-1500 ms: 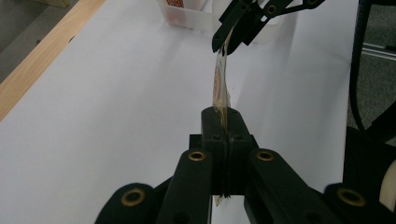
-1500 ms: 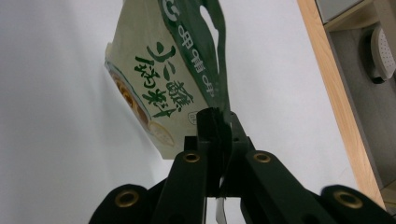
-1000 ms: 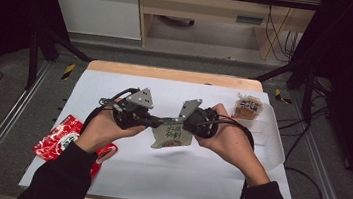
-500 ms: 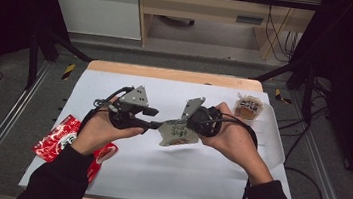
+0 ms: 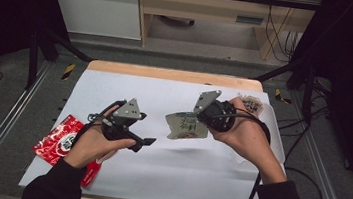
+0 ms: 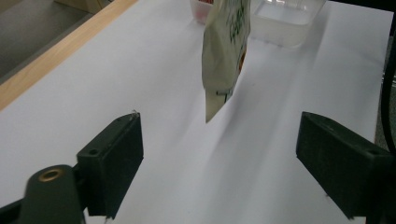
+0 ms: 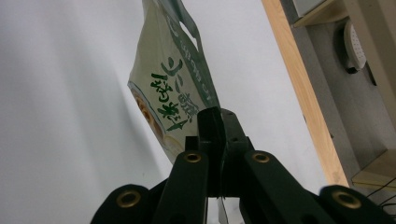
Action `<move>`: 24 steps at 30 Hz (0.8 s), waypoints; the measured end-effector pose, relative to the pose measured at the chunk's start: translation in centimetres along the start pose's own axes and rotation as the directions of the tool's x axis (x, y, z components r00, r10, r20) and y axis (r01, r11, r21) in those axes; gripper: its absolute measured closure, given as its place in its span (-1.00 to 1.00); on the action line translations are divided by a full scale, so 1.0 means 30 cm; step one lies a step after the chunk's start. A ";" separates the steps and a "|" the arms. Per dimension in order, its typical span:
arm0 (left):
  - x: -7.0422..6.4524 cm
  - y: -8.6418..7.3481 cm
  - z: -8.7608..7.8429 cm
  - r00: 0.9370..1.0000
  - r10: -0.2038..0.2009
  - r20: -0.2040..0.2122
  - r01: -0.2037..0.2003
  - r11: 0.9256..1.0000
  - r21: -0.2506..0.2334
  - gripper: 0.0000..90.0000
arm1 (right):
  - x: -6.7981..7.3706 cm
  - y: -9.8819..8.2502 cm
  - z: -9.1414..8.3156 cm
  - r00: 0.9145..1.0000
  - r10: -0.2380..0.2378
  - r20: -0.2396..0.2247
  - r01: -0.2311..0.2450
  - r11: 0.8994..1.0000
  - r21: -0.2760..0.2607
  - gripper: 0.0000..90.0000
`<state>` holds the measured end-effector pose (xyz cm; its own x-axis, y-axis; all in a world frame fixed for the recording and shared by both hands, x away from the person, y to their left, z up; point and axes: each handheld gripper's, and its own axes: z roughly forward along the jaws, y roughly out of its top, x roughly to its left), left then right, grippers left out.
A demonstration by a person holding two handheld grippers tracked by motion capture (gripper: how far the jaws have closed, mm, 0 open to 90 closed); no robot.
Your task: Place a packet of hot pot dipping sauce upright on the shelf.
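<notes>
A pale green snack packet [image 5: 185,125] with green lettering hangs above the white sheet, and my right gripper [image 5: 200,119] is shut on its edge. In the right gripper view the packet [image 7: 173,93] sticks out past the closed jaws of that gripper [image 7: 217,119]. My left gripper [image 5: 143,144] is low over the sheet, left of the packet and apart from it. Its jaws have just been opening, and they stand wide with nothing between them. The left gripper view shows the packet [image 6: 226,51] dangling ahead of the spread jaws of that gripper [image 6: 222,128].
A red snack packet [image 5: 59,139] lies at the sheet's left edge, under my left forearm. At the back right stands a small printed tub [image 5: 252,104] beside a clear plastic container [image 6: 285,21]. The white sheet [image 5: 156,172] covers a wooden table [image 5: 167,73].
My left gripper has let go of the green packet, opened its jaws and dropped away to the left. The right gripper has carried the packet slightly right and up.
</notes>
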<state>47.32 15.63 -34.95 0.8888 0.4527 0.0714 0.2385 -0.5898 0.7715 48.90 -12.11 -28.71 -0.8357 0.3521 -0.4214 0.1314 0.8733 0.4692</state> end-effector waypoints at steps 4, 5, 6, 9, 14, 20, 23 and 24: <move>0.001 -0.046 0.011 1.000 -0.016 -0.013 0.016 1.000 0.007 -0.76 | -0.016 -0.020 -0.025 1.000 0.016 0.018 -0.016 1.000 0.004 1.00; 0.001 -0.058 0.013 1.000 -0.023 -0.015 0.023 1.000 0.007 -0.77 | -0.020 -0.025 -0.031 1.000 0.018 0.022 -0.018 1.000 0.003 1.00; 0.000 -0.069 0.016 1.000 -0.021 -0.017 0.021 1.000 0.012 -0.78 | -0.024 -0.031 -0.038 0.999 0.024 0.028 -0.024 1.000 0.005 1.00; -0.005 -0.103 0.024 0.999 -0.024 -0.023 0.025 0.999 0.024 -0.79 | -0.038 -0.049 -0.058 0.998 0.040 0.039 -0.040 0.999 -0.001 1.00; -0.017 -0.162 0.042 0.999 -0.028 -0.036 0.030 0.999 0.044 -0.81 | -0.064 -0.084 -0.091 0.996 0.062 0.064 -0.062 0.998 -0.010 1.00; -0.018 -0.207 0.058 0.998 -0.036 -0.060 0.040 0.997 0.062 -0.81 | -0.098 -0.140 -0.118 0.990 0.112 0.088 -0.111 0.994 -0.015 1.00; -0.021 -0.219 0.059 0.995 -0.047 -0.085 0.052 0.997 0.058 -0.82 | -0.115 -0.172 -0.127 0.985 0.135 0.103 -0.134 0.991 -0.016 1.00; -0.022 -0.222 0.060 0.995 -0.046 -0.092 0.051 0.997 0.056 -0.82 | -0.120 -0.182 -0.129 0.984 0.143 0.107 -0.142 0.990 -0.017 1.00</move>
<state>45.86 18.06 -41.27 0.8371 0.5389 0.0936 0.3054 -0.6025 0.7374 49.12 -19.45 -26.76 -0.7461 0.5076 -0.4309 0.2395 0.8084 0.5377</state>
